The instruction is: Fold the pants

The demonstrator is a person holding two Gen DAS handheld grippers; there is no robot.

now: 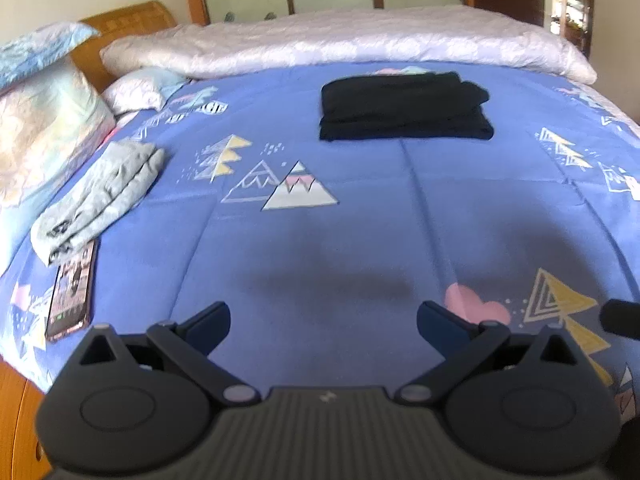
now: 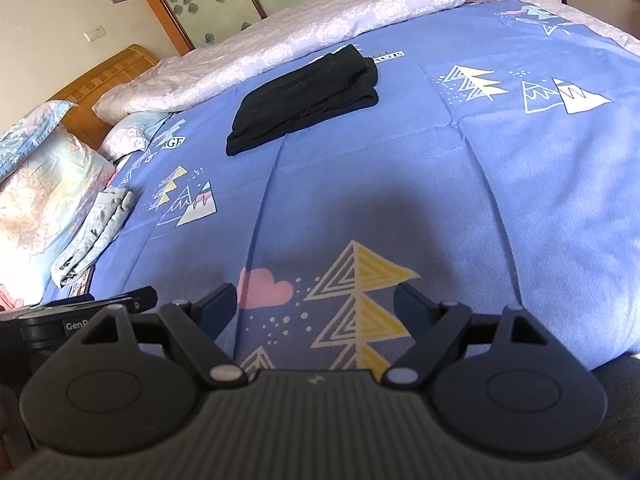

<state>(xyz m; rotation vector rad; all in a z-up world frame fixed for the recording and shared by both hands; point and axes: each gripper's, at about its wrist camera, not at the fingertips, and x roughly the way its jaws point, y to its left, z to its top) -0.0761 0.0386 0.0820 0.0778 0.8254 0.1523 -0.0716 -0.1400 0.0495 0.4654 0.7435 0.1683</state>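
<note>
Black pants [image 1: 406, 106] lie folded in a compact rectangle on the blue patterned bedspread [image 1: 320, 240], far ahead near the lilac quilt. The right wrist view shows the same folded black pants [image 2: 304, 100] at upper middle. My left gripper [image 1: 323, 322] hangs over bare bedspread, well short of the pants, open wide with nothing between its fingers. My right gripper [image 2: 315, 306] is also open and empty, over a yellow tree print on the bedspread [image 2: 460, 200]. The left gripper's body shows at the left edge of the right wrist view.
A folded grey garment [image 1: 100, 192] lies at the left with a phone [image 1: 72, 288] beside it. Pillows [image 1: 44, 120] and a wooden headboard [image 1: 132, 20] stand at the far left. A rolled lilac quilt [image 1: 340, 44] runs along the far side. The bed's wooden edge [image 1: 16, 420] is at the lower left.
</note>
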